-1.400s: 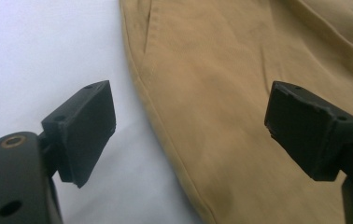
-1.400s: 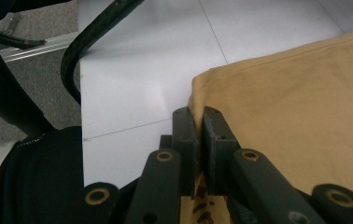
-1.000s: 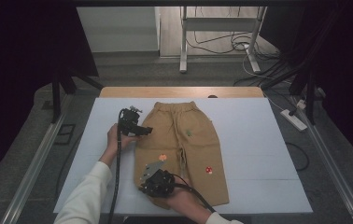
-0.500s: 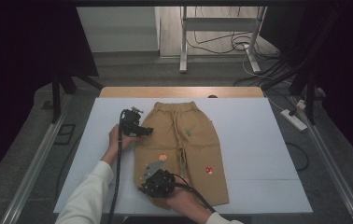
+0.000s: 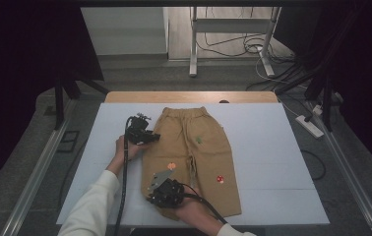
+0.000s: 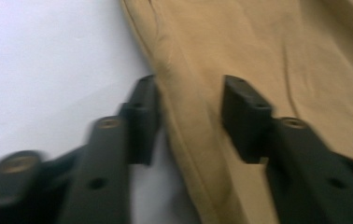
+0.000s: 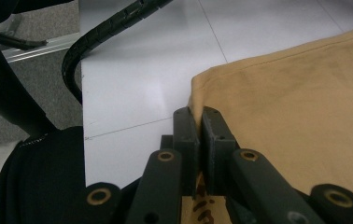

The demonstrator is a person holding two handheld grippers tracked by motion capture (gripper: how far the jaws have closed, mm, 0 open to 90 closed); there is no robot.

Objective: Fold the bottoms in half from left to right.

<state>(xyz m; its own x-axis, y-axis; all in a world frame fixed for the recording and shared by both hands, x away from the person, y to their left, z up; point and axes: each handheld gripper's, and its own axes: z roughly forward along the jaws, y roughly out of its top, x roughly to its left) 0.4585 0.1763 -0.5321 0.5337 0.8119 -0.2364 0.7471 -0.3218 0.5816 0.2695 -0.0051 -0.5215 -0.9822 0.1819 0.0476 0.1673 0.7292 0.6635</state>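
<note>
The tan trousers (image 5: 194,157) were laid flat on the white table (image 5: 272,162), waistband at the far end and hems toward the person. The jaws of the left gripper (image 6: 188,116) had just been closing around the trousers' left side edge, one jaw on the table and one on the cloth, a gap remaining and no firm pinch being confirmed; the right gripper (image 7: 198,140) was clamped shut on the corner of the left leg hem. With the hem secured and the side edge nearly caught, the garment was judged ready to be lifted or folded once the left grip was completed.
</note>
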